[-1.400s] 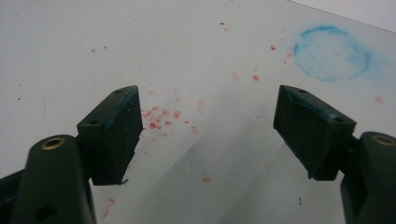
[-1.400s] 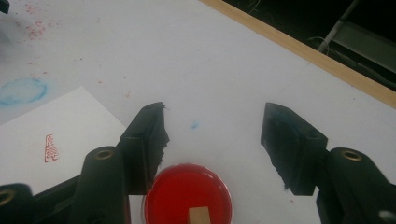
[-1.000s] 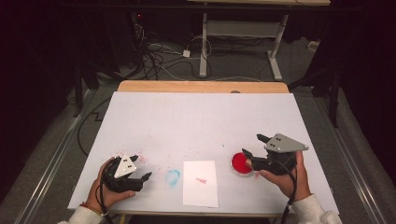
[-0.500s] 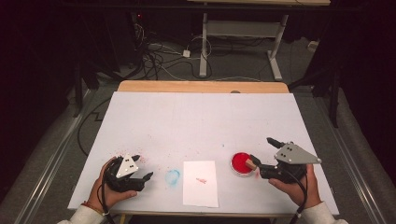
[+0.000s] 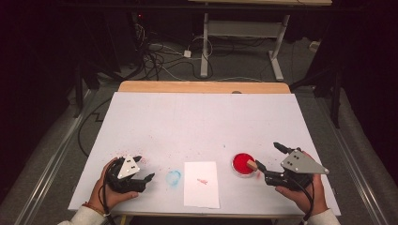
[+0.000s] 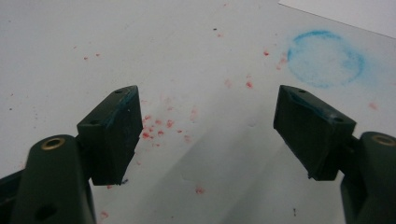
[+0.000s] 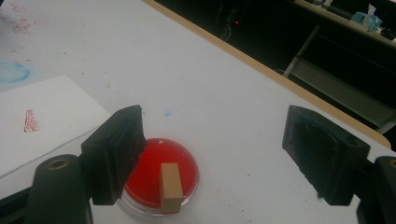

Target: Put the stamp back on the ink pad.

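A round red ink pad (image 5: pixel 241 163) (image 7: pixel 154 179) sits on the white table, right of centre. A small wooden stamp block (image 5: pixel 252 165) (image 7: pixel 171 186) stands in it at its right edge. My right gripper (image 5: pixel 267 155) (image 7: pixel 219 158) hovers just right of the pad. Its jaws have just been opening and now stand wide. The stamp is near the left jaw and no pad touches it. A white paper sheet (image 5: pixel 202 187) (image 7: pixel 46 135) bears a small red print (image 5: pixel 202 181) (image 7: pixel 30 120). My left gripper (image 5: pixel 144 168) (image 6: pixel 208 135) rests at the front left, open with nothing between its jaws.
A blue ring smudge (image 5: pixel 173 177) (image 6: pixel 325 58) marks the table between the left gripper and the paper. Red ink specks (image 6: pixel 156 128) dot the surface near the left gripper. The table's wooden far edge (image 5: pixel 202 86) borders a dark floor with cables.
My right gripper has drawn back from over the red pad, to the right and toward the near edge, its jaws spreading; the stamp stays in the pad. The left gripper has not moved.
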A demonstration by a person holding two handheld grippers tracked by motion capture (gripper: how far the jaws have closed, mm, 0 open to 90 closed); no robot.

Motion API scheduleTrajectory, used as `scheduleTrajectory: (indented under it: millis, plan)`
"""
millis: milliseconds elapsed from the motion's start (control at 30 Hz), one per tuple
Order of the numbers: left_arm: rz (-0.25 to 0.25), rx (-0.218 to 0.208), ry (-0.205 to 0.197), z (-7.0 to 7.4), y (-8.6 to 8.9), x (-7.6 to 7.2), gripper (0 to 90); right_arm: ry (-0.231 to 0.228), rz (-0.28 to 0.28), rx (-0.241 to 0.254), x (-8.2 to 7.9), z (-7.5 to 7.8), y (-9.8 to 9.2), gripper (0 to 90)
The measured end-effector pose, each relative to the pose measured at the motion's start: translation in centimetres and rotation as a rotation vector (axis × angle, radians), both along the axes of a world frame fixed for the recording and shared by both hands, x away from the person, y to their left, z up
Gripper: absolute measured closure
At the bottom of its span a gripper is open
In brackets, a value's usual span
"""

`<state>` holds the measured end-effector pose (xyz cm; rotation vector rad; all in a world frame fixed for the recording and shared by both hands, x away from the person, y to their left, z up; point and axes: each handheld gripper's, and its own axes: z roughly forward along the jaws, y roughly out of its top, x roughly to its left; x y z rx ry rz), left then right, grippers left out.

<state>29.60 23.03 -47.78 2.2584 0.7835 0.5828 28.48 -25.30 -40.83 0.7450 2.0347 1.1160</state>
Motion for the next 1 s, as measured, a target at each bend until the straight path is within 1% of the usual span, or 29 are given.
scheduleTrajectory:
  millis: [67, 133, 200, 300, 367, 467, 600, 733, 767, 833, 933, 1000]
  plan:
    - [-0.001, 0.002, -0.001, 0.0, 0.0, 0.0, 23.1, 0.003, 0.0, 0.0, -0.1, -0.1, -0.2, 20.2]
    - [-0.001, 0.001, -0.001, 0.0, 0.0, 0.0, 23.1, 0.001, -0.012, 0.005, -0.2, -0.3, -0.4, 18.3]
    - [-0.002, -0.001, -0.001, 0.0, -0.1, 0.0, 23.1, 0.003, -0.026, -0.002, -0.3, -0.6, -0.6, 17.6]
    - [-0.005, 0.0, -0.002, 0.1, -0.1, 0.0, 23.1, 0.007, -0.034, 0.014, -0.4, -1.1, -1.0, 16.9]
    - [-0.004, -0.004, -0.005, 0.1, -0.2, 0.1, 23.1, 0.007, -0.047, 0.013, -0.4, -1.6, -1.2, 16.9]
    - [-0.009, -0.003, -0.007, 0.1, -0.3, 0.0, 23.1, 0.021, -0.063, 0.04, -0.5, -2.5, -1.7, 17.1]
    - [-0.013, -0.004, -0.016, 0.3, -0.4, 0.0, 23.1, 0.034, -0.074, 0.042, -0.7, -3.7, -2.0, 17.5]
    - [-0.023, -0.004, -0.017, 0.3, -0.7, 0.1, 23.1, 0.064, -0.082, 0.027, -0.4, -5.0, -2.2, 17.2]
    - [-0.03, 0.001, -0.028, 0.4, -0.8, 0.2, 23.1, 0.069, -0.082, 0.014, -0.4, -5.3, -2.2, 16.4]
    - [-0.029, -0.004, -0.018, 0.3, -0.9, 0.2, 23.1, 0.084, -0.077, -0.001, -0.4, -5.8, -2.2, 16.5]
    - [-0.034, 0.005, -0.013, 0.2, -0.9, 0.3, 23.1, 0.088, -0.075, -0.006, -0.5, -6.3, -2.1, 16.5]
    - [-0.033, -0.001, -0.016, 0.2, -0.9, 0.3, 23.1, 0.093, -0.071, -0.006, -0.6, -6.4, -2.0, 16.5]
